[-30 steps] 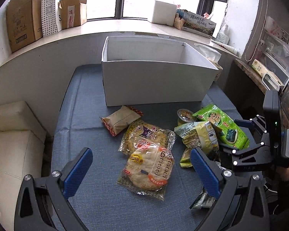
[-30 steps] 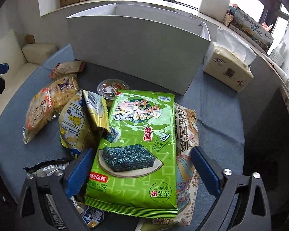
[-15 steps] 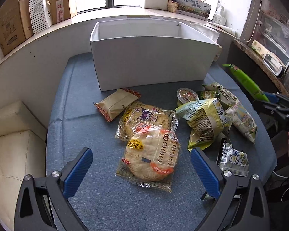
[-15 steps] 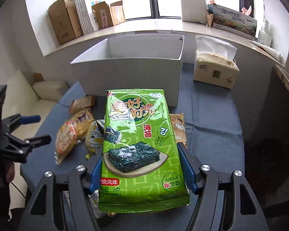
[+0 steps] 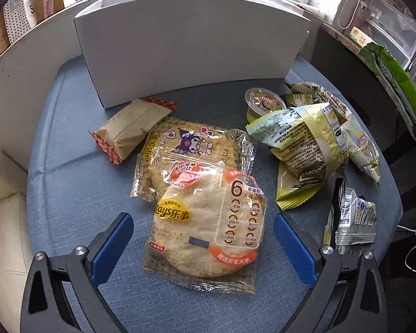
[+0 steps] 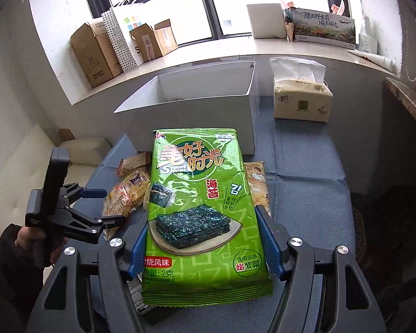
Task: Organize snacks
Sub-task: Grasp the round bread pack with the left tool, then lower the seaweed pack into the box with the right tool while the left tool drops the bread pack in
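Note:
My right gripper (image 6: pixel 205 238) is shut on a green seaweed snack bag (image 6: pixel 205 208), lifted above the blue table (image 6: pixel 299 183); the bag's edge also shows at the right of the left wrist view (image 5: pixel 396 83). A white open box (image 6: pixel 196 102) stands behind it. My left gripper (image 5: pixel 203 245) is open, low over a round Lay's rice cracker pack (image 5: pixel 208 230), its blue pads either side, apart from it. Under that pack lies a cartoon-print cracker pack (image 5: pixel 191 144). In the right wrist view the left gripper (image 6: pixel 96 208), held by a hand, hangs over these packs.
A tan wrapped cake (image 5: pixel 133 127), a jelly cup (image 5: pixel 263 102), a yellow-green chip bag (image 5: pixel 302 141) and small sachets (image 5: pixel 352 219) lie on the table. A tissue pack (image 6: pixel 302 97) stands right of the box. Cardboard boxes (image 6: pixel 96 52) sit on the window sill. A cream sofa (image 5: pixel 2 222) is left.
My right gripper closed on the green seaweed bag and lifted it off the pile. My left gripper came down and nearer to the Lay's rice cracker pack, still open.

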`<state>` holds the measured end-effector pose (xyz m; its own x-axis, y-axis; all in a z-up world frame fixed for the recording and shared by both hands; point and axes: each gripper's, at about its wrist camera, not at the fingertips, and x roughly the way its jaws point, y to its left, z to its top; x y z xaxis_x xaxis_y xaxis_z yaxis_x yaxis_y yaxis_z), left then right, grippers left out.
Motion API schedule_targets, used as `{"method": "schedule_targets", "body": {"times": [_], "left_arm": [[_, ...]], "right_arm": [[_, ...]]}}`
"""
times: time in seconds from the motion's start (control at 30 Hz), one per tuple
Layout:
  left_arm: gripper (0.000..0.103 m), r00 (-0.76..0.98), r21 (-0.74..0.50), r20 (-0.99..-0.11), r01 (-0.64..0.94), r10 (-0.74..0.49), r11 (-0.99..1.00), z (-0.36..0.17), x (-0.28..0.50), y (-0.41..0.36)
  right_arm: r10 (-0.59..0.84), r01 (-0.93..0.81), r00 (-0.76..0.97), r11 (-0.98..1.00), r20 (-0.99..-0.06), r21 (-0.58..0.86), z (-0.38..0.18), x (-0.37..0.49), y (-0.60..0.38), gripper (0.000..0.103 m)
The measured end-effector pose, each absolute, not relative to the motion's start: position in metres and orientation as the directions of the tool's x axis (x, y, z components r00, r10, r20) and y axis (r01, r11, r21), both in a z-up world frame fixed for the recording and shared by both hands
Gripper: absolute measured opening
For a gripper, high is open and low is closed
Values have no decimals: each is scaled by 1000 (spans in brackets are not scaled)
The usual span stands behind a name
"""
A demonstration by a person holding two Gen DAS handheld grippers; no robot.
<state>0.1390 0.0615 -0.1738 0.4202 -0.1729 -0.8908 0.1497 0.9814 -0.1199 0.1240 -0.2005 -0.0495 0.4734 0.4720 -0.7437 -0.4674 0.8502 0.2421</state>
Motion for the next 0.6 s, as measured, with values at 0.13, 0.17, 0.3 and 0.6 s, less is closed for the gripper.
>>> {"method": "schedule_targets", "body": {"times": [0.13, 0.17, 0.3, 0.6], "left_arm": [[79, 424, -147, -882, 167, -206, 975, -173, 138, 67], [79, 435, -150, -876, 161, -207, 975, -171, 137, 68], [79, 467, -144, -862, 148, -198, 978, -160, 128, 72], [79, 623, -117, -767, 101, -155, 988, -81, 110, 79]], "right_arm": [[473, -459, 468, 852, -747, 252, -52, 123, -203, 72], [473, -458, 466, 852, -747, 254, -52, 123, -203, 72], [477, -462, 465, 849, -745, 255, -51, 123, -201, 72], [510, -494, 480, 829, -714, 261, -37, 132, -190, 72]]}}
